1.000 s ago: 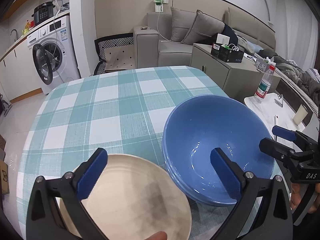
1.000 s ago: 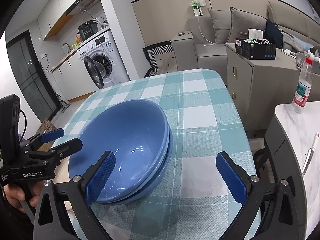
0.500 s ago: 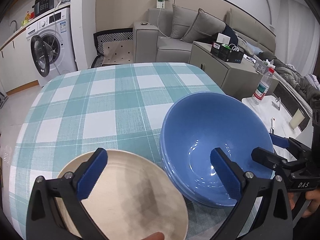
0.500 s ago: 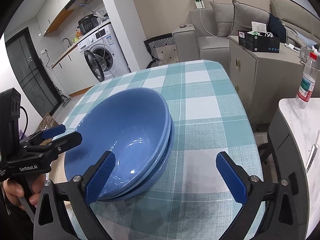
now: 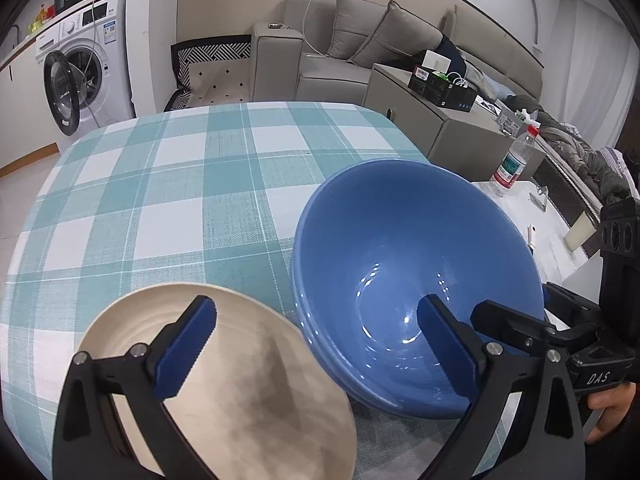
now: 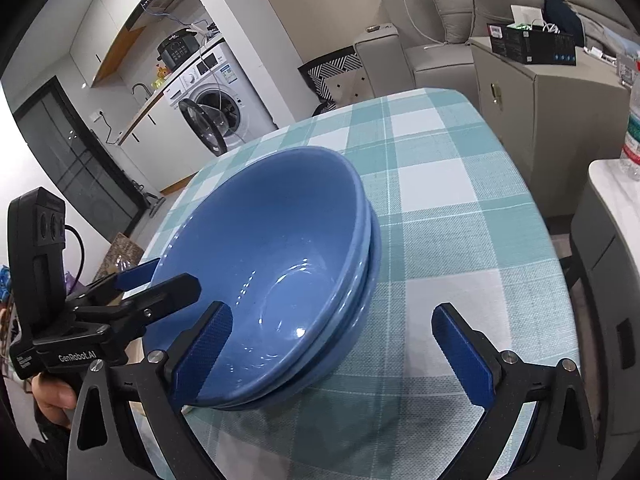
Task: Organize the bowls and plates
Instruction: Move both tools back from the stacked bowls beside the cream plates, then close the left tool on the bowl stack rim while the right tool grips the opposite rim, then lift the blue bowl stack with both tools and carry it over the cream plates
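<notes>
Near the counter's (image 5: 168,184) front edge, nested blue bowls (image 5: 404,280) sit beside the cream plate (image 5: 224,396); my left fingers (image 5: 192,352) and right fingers (image 6: 460,352) hover spread, empty, probably free to regroup the dishes.

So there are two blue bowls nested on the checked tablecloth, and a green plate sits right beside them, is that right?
Not quite: the plate is cream, not green, as the left wrist view shows. The rest holds: two blue bowls sit nested on the checked tablecloth, with the plate right beside them.
</notes>
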A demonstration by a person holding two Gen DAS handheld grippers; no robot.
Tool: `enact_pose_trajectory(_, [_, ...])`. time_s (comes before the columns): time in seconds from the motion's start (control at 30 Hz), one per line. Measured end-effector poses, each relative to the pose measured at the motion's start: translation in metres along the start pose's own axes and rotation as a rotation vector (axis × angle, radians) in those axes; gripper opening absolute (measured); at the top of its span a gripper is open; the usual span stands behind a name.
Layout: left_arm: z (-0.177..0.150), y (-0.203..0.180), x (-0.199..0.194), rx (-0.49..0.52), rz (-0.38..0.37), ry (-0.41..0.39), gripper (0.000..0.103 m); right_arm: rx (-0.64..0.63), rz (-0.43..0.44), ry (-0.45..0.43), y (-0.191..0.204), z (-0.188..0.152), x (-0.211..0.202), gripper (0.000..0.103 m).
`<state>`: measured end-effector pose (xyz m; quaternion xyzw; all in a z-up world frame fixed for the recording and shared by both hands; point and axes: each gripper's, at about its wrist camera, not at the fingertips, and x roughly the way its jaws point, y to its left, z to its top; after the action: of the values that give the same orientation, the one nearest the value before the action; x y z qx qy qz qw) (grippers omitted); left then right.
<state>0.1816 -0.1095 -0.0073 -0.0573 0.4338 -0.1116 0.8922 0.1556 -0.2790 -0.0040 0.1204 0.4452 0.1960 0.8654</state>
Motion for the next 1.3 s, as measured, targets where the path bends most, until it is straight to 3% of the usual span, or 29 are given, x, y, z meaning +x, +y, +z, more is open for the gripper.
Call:
enact_pose_trajectory(0.13, [0.0, -0.002, 0.001, 0.005, -0.034, 0.009, 0.094, -0.01, 0.02, -0.017, 0.003, 0.0, -0.003, 0.089])
enact_pose_trajectory(0.2, [-0.001, -0.007, 0.001, 0.025, -0.039, 0.018, 0.08, -0.014, 0.011, -0.018, 0.003, 0.0, -0.004, 0.077])
enact_pose_trajectory(0.3, [-0.001, -0.01, 0.002, 0.035, -0.046, 0.029, 0.073, -0.013, 0.009, -0.025, 0.003, 0.0, -0.006, 0.068])
enact_pose_trajectory(0.4, [-0.001, -0.012, 0.003, 0.036, -0.068, 0.037, 0.058, -0.024, 0.016, -0.036, 0.004, 0.0, -0.01, 0.058])
enact_pose_trajectory(0.47, [-0.002, -0.013, 0.003, 0.042, -0.057, 0.039, 0.057, -0.029, 0.018, -0.035, 0.005, 0.001, -0.011, 0.055])
enact_pose_trajectory(0.77, [-0.004, -0.012, 0.006, 0.047, -0.067, 0.076, 0.052, -0.034, 0.008, -0.03, 0.006, 0.001, -0.011, 0.052])
enact_pose_trajectory(1.3, [-0.008, -0.018, 0.004, 0.077, -0.028, 0.053, 0.046, -0.043, -0.02, -0.028, 0.007, 0.001, -0.013, 0.051])
